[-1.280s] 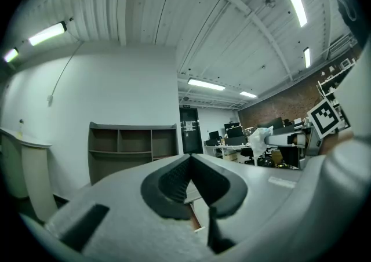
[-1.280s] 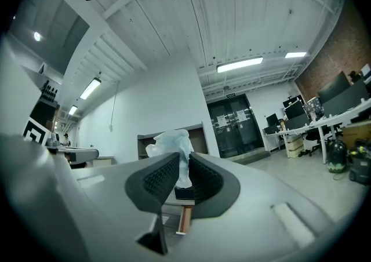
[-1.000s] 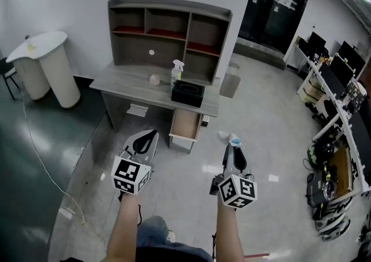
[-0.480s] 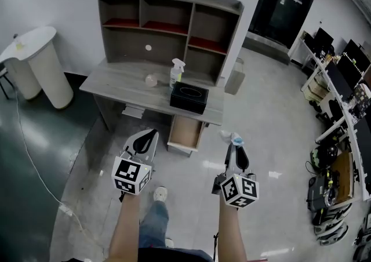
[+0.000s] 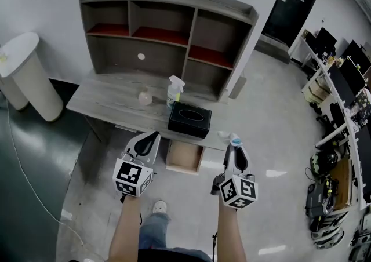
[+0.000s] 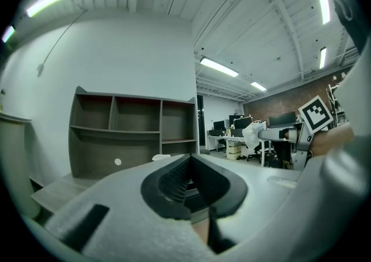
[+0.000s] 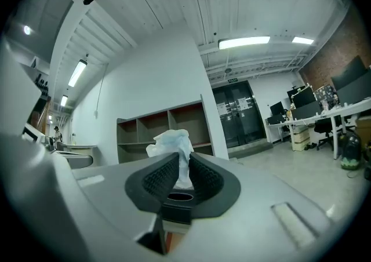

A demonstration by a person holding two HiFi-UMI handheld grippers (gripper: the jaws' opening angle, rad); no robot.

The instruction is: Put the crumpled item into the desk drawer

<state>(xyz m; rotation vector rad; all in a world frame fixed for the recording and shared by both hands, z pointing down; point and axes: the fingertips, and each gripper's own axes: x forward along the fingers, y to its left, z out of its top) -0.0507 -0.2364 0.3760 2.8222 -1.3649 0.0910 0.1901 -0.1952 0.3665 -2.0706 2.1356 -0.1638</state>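
Observation:
A crumpled pale tissue point(image 5: 231, 138) sticks up from the tips of my right gripper point(image 5: 233, 145), which is shut on it. In the right gripper view the tissue point(image 7: 171, 141) stands between the ribbed pads point(image 7: 156, 178) of the right gripper point(image 7: 184, 159). My left gripper point(image 5: 152, 138) is held level beside it, shut with nothing in it; the left gripper view shows its tips point(image 6: 190, 159) meeting. The grey desk point(image 5: 110, 101) lies just ahead. Its drawer point(image 5: 184, 156) stands pulled out below the desk's front edge, between the two grippers.
A black tissue box point(image 5: 189, 119), a spray bottle point(image 5: 173, 91) and a small round object point(image 5: 144, 98) sit on the desk under a shelf hutch point(image 5: 162, 23). A white round bin point(image 5: 26, 75) stands left. Workstations point(image 5: 342, 110) line the right side.
The person has walked toward the desk, so desk and drawer now sit much closer beneath the grippers. Both grippers keep their pose, and the tissue stays in the right one.

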